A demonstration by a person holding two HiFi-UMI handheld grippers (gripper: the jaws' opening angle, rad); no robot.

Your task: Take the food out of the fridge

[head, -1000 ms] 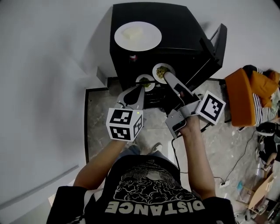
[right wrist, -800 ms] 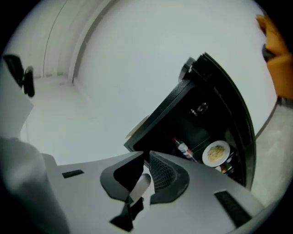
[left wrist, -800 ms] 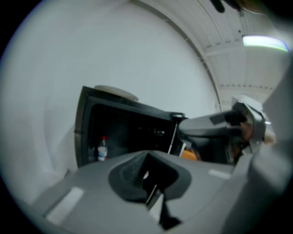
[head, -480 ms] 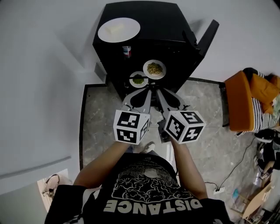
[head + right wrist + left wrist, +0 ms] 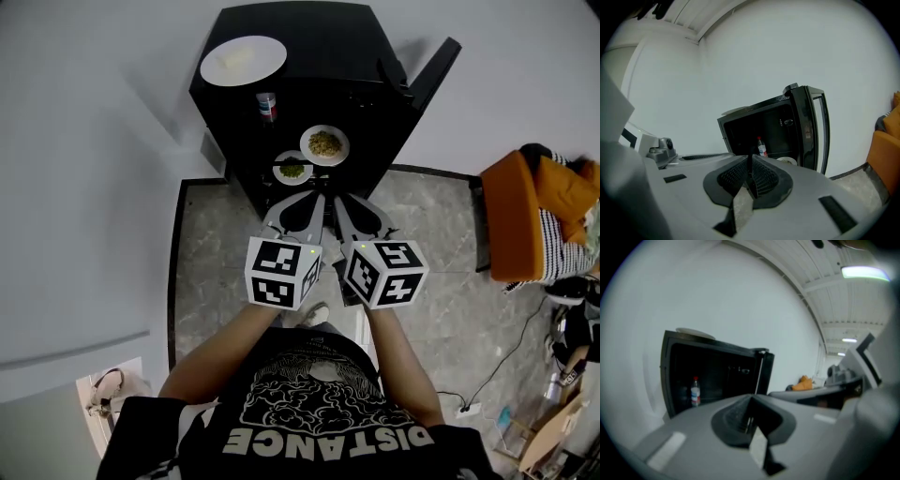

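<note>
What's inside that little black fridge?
A bottle, a plate of yellowish food and a plate of green food. The top of the fridge hides whatever sits deeper on its shelves.

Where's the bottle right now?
In the head view, the bottle stands inside the open fridge, on its left side, just past the smaller plate of food.

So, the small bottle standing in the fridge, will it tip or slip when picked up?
The bottle stands upright, tall and narrow, so a push near its top would probably tip it. It looks round and smooth, so it may slip or roll. How full it is cannot be told.
</note>
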